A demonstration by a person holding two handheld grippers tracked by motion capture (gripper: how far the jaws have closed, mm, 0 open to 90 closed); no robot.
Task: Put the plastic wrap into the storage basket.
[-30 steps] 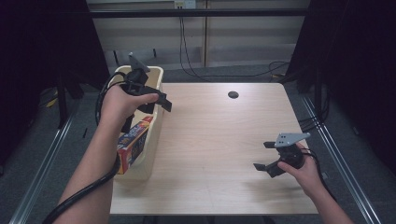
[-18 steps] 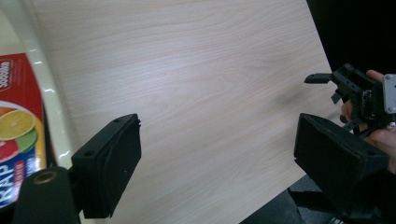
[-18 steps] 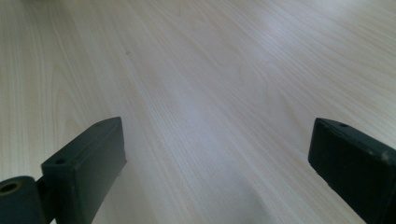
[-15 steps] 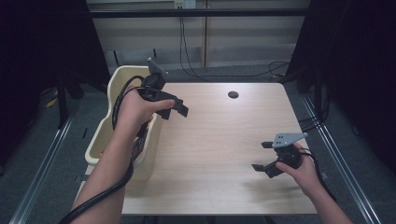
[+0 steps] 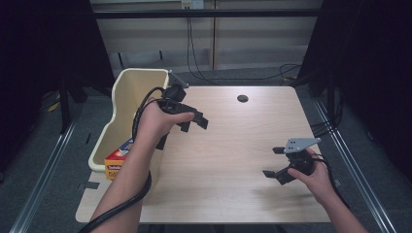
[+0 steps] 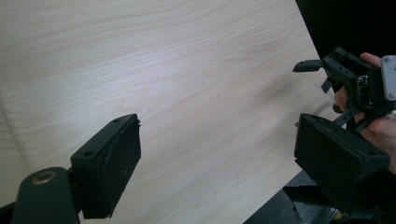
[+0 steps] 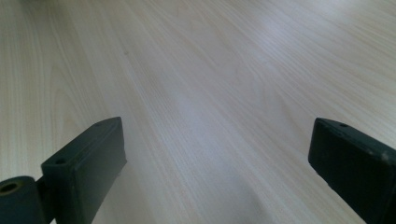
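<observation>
The orange-and-yellow box (image 5: 118, 160) is lying inside the cream bin (image 5: 127, 92) at the counter's left edge, at the bin's near end, so the putting-away appears done; judging by how things lie, nothing else is waiting on the counter (image 5: 233, 145) to be picked up.

The left hand-held gripper (image 5: 190, 120) is hovering over the counter just beside the bin's right wall, its jaws spread wide and gripping nothing; in the left gripper view bare wood is showing between the two black pads (image 6: 112, 163). The box is lying behind and below this hand-held gripper, near the forearm, down in the bin and apart from the jaws.

The right hand-held gripper (image 5: 278, 162) is resting low over the counter, well apart from the bin, jaws likewise spread and empty. From it the box is sitting far off, across the counter.
</observation>
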